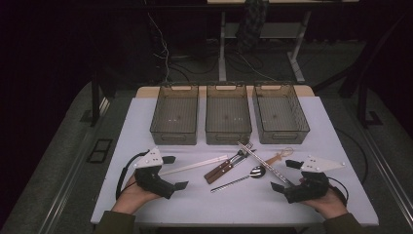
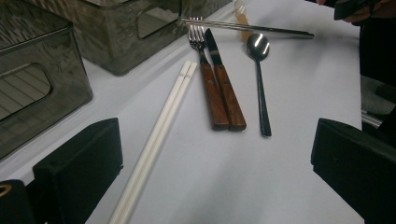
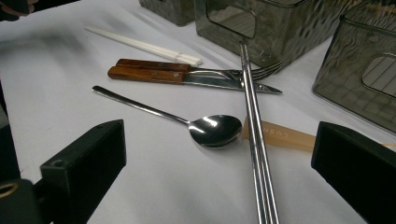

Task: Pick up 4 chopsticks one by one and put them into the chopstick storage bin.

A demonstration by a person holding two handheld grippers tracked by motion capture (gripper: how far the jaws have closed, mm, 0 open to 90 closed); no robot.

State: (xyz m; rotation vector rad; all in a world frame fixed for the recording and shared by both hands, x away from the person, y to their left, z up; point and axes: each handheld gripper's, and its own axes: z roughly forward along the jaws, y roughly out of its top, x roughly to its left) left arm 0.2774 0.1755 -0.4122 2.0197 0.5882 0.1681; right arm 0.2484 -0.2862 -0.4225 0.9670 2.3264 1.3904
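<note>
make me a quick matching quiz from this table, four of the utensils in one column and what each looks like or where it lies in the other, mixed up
Things:
1. white chopsticks
2. spoon
3. metal chopsticks
4. knife

Descriptions:
A. wooden handle, lying side by side with the fork
B. lying across the tips of the fork and knife
C. pale pair nearest the left hand-held gripper
D. all shiny metal, round bowl beside the metal chopsticks

Pairs: 1-C, 2-D, 3-B, 4-A
</note>
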